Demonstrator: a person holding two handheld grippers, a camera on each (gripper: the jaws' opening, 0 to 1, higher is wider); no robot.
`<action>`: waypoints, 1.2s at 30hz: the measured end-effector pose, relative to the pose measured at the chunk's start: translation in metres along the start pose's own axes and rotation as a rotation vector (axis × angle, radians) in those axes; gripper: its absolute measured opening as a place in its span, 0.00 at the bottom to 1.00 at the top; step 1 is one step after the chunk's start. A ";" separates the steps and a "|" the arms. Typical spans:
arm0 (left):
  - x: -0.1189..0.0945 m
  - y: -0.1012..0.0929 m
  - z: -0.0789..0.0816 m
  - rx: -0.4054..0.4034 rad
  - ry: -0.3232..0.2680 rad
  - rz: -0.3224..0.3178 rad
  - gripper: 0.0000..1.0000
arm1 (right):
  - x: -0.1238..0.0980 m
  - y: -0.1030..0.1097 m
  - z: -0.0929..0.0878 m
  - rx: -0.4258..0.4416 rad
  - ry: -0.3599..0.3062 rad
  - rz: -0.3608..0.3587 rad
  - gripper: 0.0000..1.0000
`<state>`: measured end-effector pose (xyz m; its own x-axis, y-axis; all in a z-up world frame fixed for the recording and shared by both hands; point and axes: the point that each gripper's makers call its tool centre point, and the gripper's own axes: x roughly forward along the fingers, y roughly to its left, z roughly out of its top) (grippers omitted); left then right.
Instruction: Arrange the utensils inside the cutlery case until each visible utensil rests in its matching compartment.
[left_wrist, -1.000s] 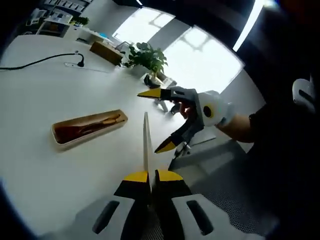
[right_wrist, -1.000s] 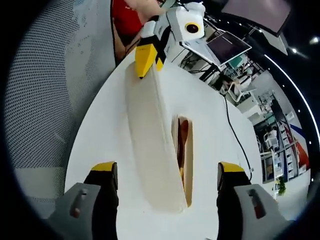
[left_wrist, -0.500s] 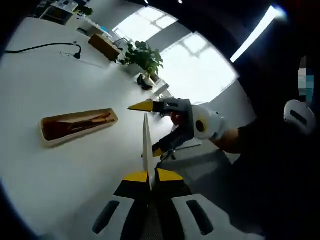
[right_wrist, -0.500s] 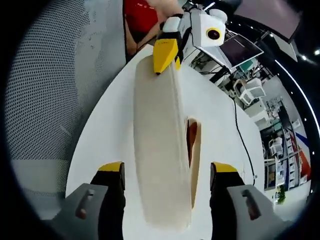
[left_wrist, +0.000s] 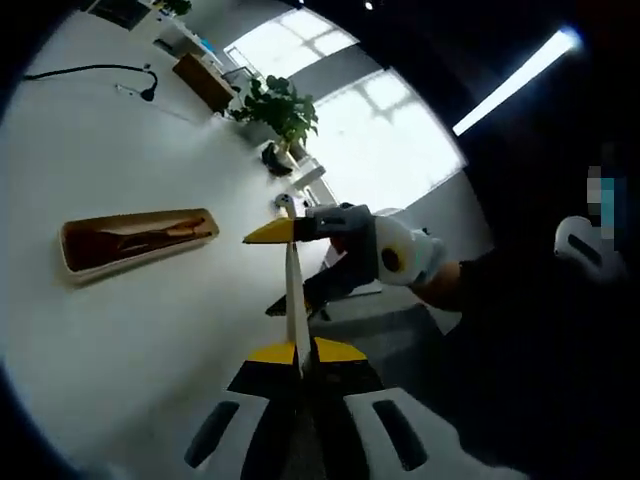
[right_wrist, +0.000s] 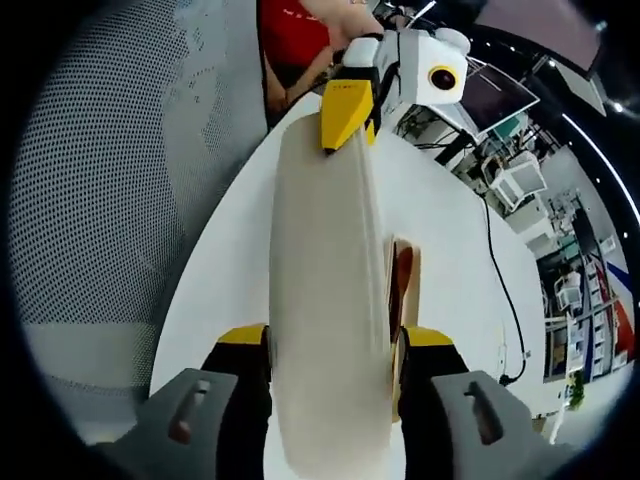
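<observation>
The left tool was clamped on one end of a flat, pale case lid, seen edge-on in the left gripper view as a thin upright strip held above the white bench. In the right gripper view the same lid showed its broad face, running from the left tool at the far end down between the right tool's yellow-tipped jaws, which stood on either side of its near end, close against its edges; whether they actually pressed on it could not be told. In the left gripper view the right tool was at the lid's far end. The open cutlery case lay on the bench well to the side, with dark wooden utensils inside; which compartments they occupied could not be made out. A potted plant stood at the bench's far edge, with a black cable lying nearby.
</observation>
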<state>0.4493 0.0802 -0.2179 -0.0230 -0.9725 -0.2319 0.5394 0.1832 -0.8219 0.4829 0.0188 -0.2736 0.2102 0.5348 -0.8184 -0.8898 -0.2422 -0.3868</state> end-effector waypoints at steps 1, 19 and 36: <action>-0.001 0.001 -0.001 -0.003 0.007 0.004 0.04 | 0.000 -0.001 0.000 0.005 0.003 -0.017 0.45; -0.015 0.014 -0.002 0.045 -0.046 -0.021 0.00 | 0.006 0.024 -0.012 0.167 -0.003 0.146 0.01; -0.004 0.037 -0.015 0.791 0.187 0.227 0.10 | -0.004 0.023 -0.008 0.280 -0.073 0.252 0.01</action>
<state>0.4570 0.0931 -0.2555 0.0556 -0.8717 -0.4868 0.9767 0.1487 -0.1547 0.4645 0.0042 -0.2827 -0.0500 0.5449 -0.8370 -0.9882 -0.1484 -0.0376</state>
